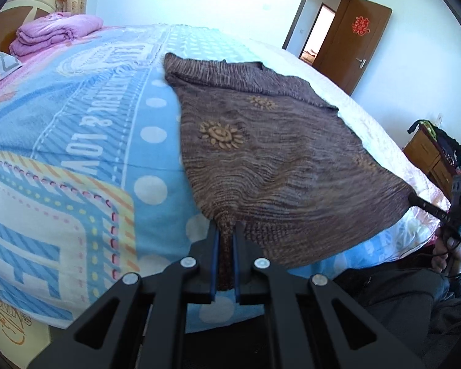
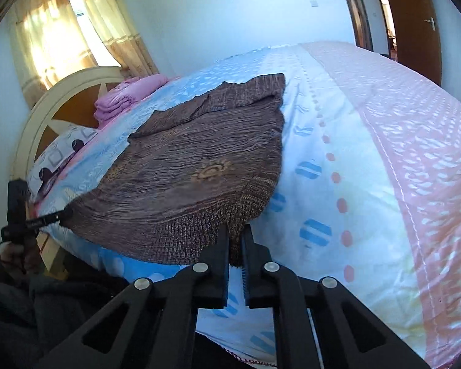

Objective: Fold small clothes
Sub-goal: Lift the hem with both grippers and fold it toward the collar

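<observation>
The bed (image 1: 76, 141) fills most of both views, its cover (image 2: 368, 166) printed in light blue with white dots and lettering on one side and pale pink bands on the other. Across the middle of each frame lies the brown sweater (image 1: 261, 153) — a ribbed, streaky knit in brown and tan with a few golden sun-like motifs, one near the centre of the left wrist view. It is spread mostly flat on the cover, the upper part folded over itself toward the far end of the bed, the ribbed hem nearest me and lifted a little off the edge of the bed.

My left claw (image 1: 226, 230), at the bottom centre of its view, is pinched narrow on one bottom corner of the hem, the knit bunched between its blue pads. My right claw (image 2: 236, 230), bottom centre of its own view, is clamped the same way on the other bottom corner, so the hem stretches taut between the two. Each claw also shows small at the edge of the other's frame — the right one at the right edge, the left one at the left edge.

A folded pink quilt (image 1: 55, 30) sits in the upper left by the headboard (image 2: 61, 98). A brown door (image 1: 350, 46) stands open in the upper right.
</observation>
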`<action>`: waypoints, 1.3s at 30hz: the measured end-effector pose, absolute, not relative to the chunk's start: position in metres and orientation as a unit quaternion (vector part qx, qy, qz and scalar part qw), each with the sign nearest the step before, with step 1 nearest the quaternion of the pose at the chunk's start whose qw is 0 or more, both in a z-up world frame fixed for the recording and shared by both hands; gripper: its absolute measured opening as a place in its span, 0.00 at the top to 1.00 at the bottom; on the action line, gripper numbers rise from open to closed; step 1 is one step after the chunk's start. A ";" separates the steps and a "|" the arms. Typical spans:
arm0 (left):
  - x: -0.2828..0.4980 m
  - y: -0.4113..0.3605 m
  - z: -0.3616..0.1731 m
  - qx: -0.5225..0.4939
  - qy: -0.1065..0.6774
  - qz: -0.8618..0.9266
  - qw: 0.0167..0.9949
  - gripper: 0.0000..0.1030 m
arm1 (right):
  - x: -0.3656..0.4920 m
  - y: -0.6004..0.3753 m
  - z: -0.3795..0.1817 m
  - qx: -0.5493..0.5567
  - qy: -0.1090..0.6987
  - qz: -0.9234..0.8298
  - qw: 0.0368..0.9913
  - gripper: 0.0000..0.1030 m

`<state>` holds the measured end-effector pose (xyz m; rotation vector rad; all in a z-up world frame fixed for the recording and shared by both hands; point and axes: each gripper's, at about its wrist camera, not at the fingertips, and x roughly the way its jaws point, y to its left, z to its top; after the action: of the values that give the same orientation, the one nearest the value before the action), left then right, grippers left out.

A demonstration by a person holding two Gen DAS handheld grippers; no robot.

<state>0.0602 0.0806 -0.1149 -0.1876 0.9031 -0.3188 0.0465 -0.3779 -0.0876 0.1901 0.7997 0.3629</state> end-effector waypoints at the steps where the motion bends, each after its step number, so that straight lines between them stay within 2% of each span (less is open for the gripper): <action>1: 0.061 0.080 -0.115 -0.093 0.435 -0.155 0.882 0.92 | 0.046 -0.381 -0.087 0.105 0.385 0.179 0.899 0.94; 8: 0.056 0.080 -0.082 -0.124 0.388 -0.181 0.895 0.93 | 0.034 -0.386 -0.053 0.138 0.326 0.198 0.914 0.94; 18: 0.063 0.098 -0.059 -0.182 0.359 -0.202 0.893 0.93 | 0.040 -0.391 -0.036 0.160 0.308 0.202 0.916 0.95; 22: 0.062 0.103 -0.050 -0.175 0.343 -0.198 0.901 0.93 | 0.038 -0.384 -0.031 0.146 0.306 0.218 0.915 0.95; 29: 0.074 0.095 -0.061 -0.163 0.363 -0.206 0.894 0.93 | 0.046 -0.390 -0.042 0.155 0.324 0.205 0.910 0.95; 39: 0.116 0.102 -0.041 -0.159 0.328 -0.190 0.911 0.93 | 0.076 -0.385 -0.014 0.131 0.292 0.189 0.928 0.95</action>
<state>0.1160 0.1021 -0.0411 -0.3279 0.6768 -0.3918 0.0763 -0.3853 -0.0145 0.2693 0.5993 0.3874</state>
